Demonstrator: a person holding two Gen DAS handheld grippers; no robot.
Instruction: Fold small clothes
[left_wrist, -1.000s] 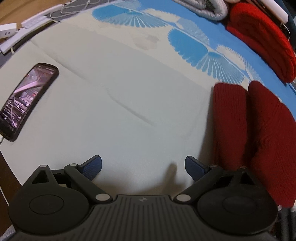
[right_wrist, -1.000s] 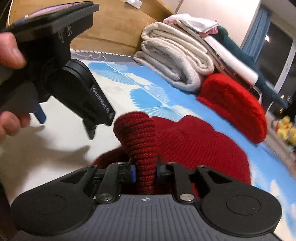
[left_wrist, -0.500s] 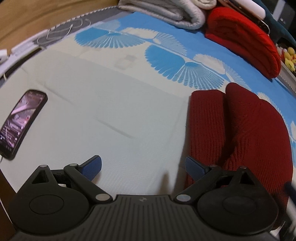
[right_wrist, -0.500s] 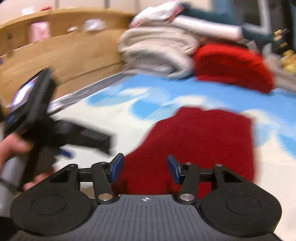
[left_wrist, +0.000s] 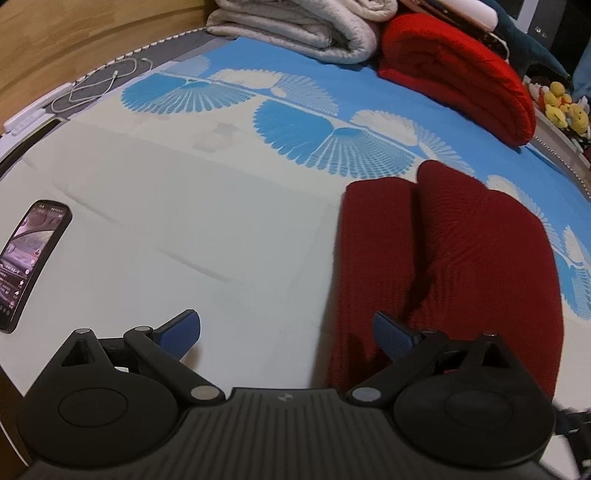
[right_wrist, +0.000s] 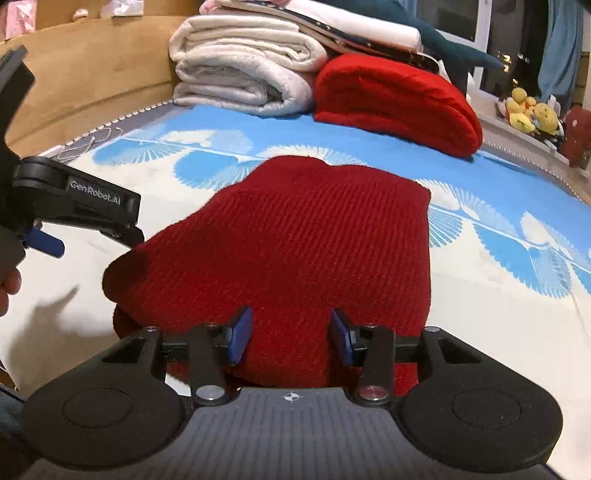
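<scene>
A dark red knitted garment (left_wrist: 450, 251) lies folded on the bed sheet (left_wrist: 184, 221), with a fold crease down its middle; it also shows in the right wrist view (right_wrist: 295, 251). My left gripper (left_wrist: 286, 330) is open and empty, low over the sheet, with its right finger over the garment's near left edge. My right gripper (right_wrist: 290, 336) is open, just above the garment's near edge, with nothing between the pads. The left gripper also shows at the left of the right wrist view (right_wrist: 74, 206).
A phone (left_wrist: 31, 258) with its screen lit lies on the sheet at the left. Folded grey-white blankets (right_wrist: 243, 74) and a bright red folded knit (right_wrist: 399, 103) are stacked at the back. A white cable (left_wrist: 96, 85) lies by the wooden bed frame (right_wrist: 92, 74). Yellow plush toys (right_wrist: 528, 110) sit far right.
My right gripper was shut on a raised fold of the red garment; it has let go and pulled back. The garment now lies flat. My left gripper has shifted right toward it.
</scene>
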